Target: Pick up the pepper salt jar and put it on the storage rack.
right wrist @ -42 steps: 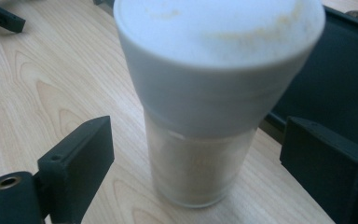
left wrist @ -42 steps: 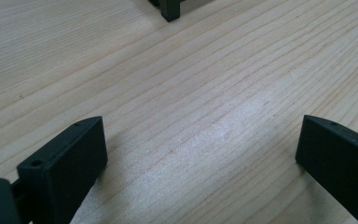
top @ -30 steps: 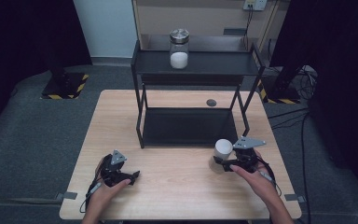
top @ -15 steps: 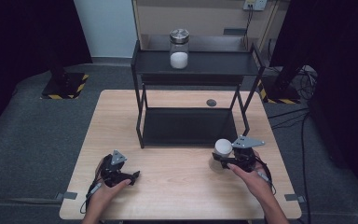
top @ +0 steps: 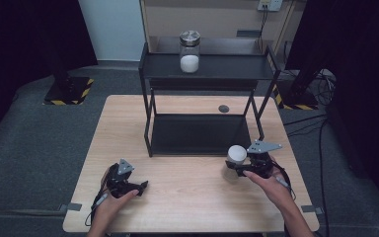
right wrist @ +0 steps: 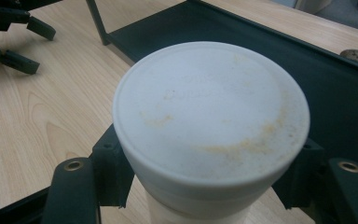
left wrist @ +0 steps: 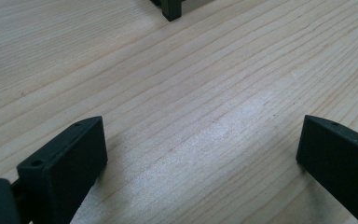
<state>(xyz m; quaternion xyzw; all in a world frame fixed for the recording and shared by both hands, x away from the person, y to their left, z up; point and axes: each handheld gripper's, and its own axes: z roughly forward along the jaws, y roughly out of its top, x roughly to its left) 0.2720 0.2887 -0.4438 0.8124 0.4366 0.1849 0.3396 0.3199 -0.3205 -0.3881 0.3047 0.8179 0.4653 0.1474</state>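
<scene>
The right hand-held gripper (top: 238,165) grasps a white cylindrical plastic container with a stained flat lid (right wrist: 209,116), its jaws pressing the body from both sides just under the lid, probably so the lid stays free and the container stays level. The container stands upright, long axis vertical, lid facing up, near the front right corner of the black metal two-tier shelf (top: 197,133) on the light wooden surface (top: 187,190). The left hand-held gripper (top: 140,187) rests released on the surface, jaws spread wide and empty, well apart from the container.
</scene>
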